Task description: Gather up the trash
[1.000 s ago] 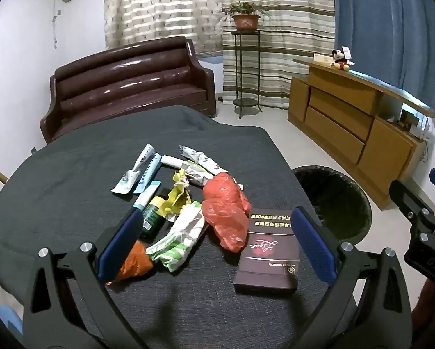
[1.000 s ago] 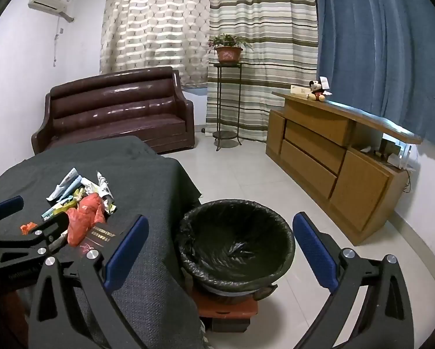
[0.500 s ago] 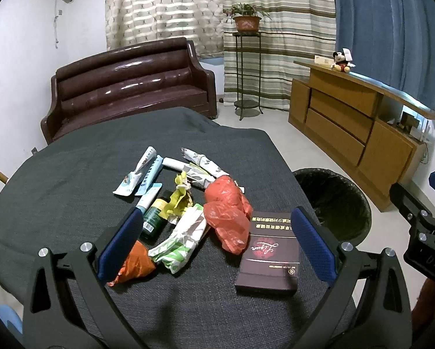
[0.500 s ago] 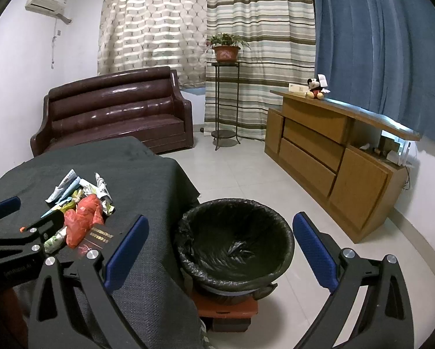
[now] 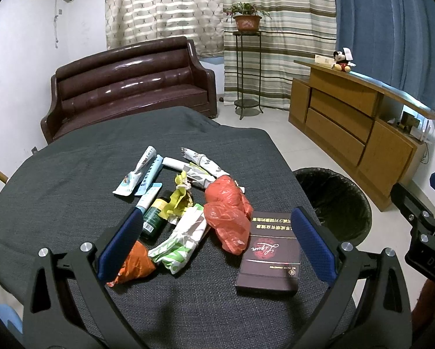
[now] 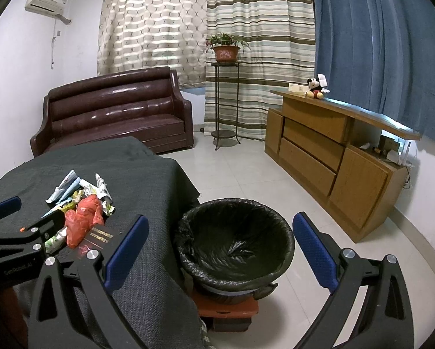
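Trash lies in a heap on the dark cloth table (image 5: 72, 180): a red plastic bag (image 5: 227, 216), a dark maroon box (image 5: 271, 254), a green-white wrapper (image 5: 182, 240), an orange wrapper (image 5: 133, 266), a green bottle (image 5: 155, 218), yellow paper (image 5: 179, 200) and several tubes (image 5: 142, 171). My left gripper (image 5: 216, 247) is open and empty, above the near side of the heap. My right gripper (image 6: 220, 253) is open and empty, over the black-lined trash bin (image 6: 235, 241). The bin also shows in the left wrist view (image 5: 333, 200), right of the table.
A brown leather sofa (image 5: 130, 84) stands behind the table. A wooden sideboard (image 6: 333, 151) runs along the right wall, with a plant stand (image 6: 224, 101) by the curtains. Tiled floor (image 6: 232, 174) lies between them. The left gripper shows in the right wrist view (image 6: 17, 232).
The left gripper has drawn back and risen slightly, so the heap sits a little farther ahead. The right gripper has barely moved.
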